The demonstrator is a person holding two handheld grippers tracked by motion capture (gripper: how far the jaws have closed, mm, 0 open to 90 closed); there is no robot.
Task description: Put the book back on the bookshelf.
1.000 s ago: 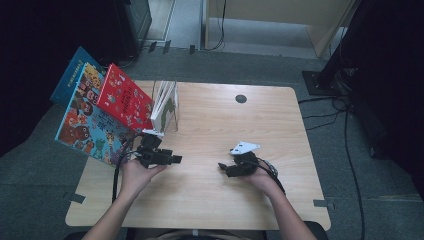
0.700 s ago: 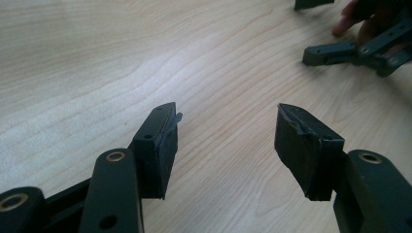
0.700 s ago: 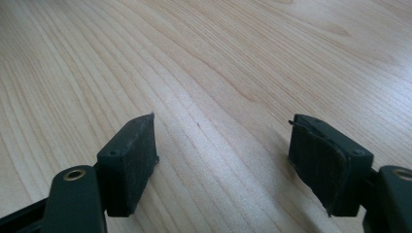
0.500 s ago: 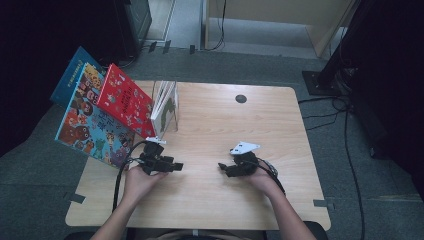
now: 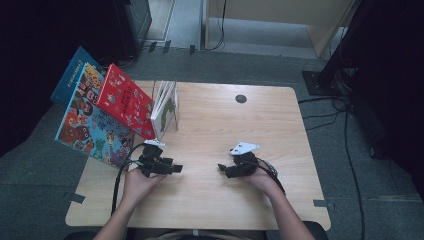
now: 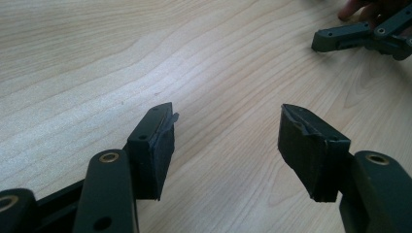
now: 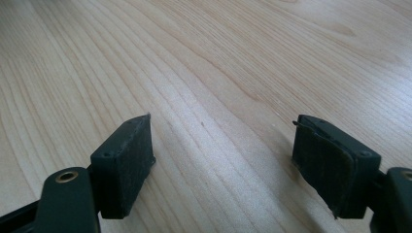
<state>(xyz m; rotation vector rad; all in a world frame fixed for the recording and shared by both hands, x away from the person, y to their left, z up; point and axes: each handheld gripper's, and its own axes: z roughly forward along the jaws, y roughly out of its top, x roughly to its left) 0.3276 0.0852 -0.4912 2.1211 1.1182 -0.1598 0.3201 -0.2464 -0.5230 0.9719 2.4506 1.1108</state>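
Beside the book rack, both grippers rest empty on the table.

From the high view, the book rack (image 5: 167, 107) with its leaning picture books (image 5: 107, 112) stands just beyond the left gripper (image 5: 172, 167), well apart from the right gripper (image 5: 222, 169); its spines run away from the person. Along the left gripper view, the jaws have just been opening, nothing between them, over bare table (image 6: 145, 58). Along the right gripper view, the jaws stand wide, holding nothing.

Left tongs (image 5: 176, 168) just opening, empty, right tongs (image 5: 221, 168) agape, facing
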